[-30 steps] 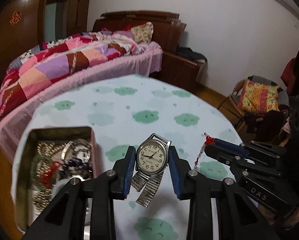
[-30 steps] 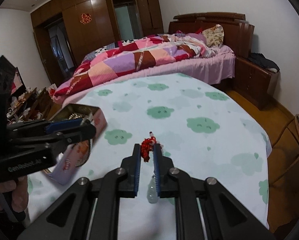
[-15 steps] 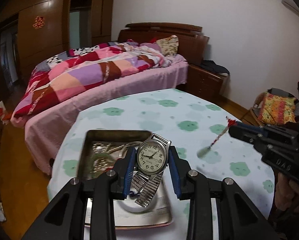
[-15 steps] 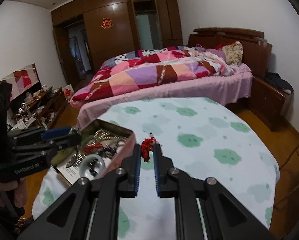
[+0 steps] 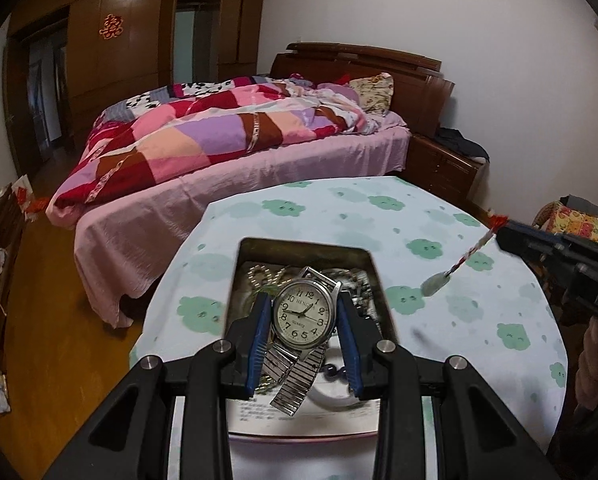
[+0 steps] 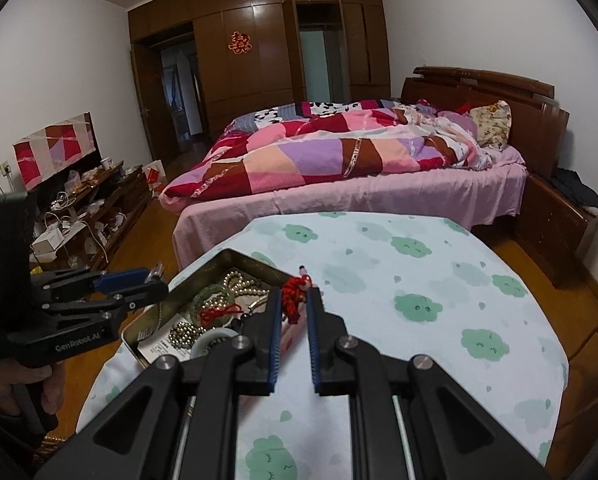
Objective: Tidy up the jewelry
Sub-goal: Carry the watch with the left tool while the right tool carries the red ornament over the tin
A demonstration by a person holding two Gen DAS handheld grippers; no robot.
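My left gripper (image 5: 303,312) is shut on a silver wristwatch (image 5: 305,315) with a white dial and a metal stretch band, held above the open metal tin (image 5: 381,280). The tin holds several bead strings and bracelets (image 6: 219,300). My right gripper (image 6: 295,300) is shut on a red knotted cord (image 6: 294,294). In the left wrist view the cord's red-and-white string and pale pendant (image 5: 435,283) hang from the right gripper (image 5: 503,232), to the right of the tin. The left gripper also shows in the right wrist view (image 6: 155,284), at the tin's left side.
The tin sits at the near left of a round table with a cloud-print cloth (image 6: 419,280). A bed with a patchwork quilt (image 6: 339,152) stands beyond the table. A cluttered low cabinet (image 6: 91,208) is at the left, a nightstand (image 5: 443,164) at the right.
Both grippers have moved left toward the tin. The watch now hangs over the tin's middle. The right gripper with the red cord has come nearer the tin's right edge.
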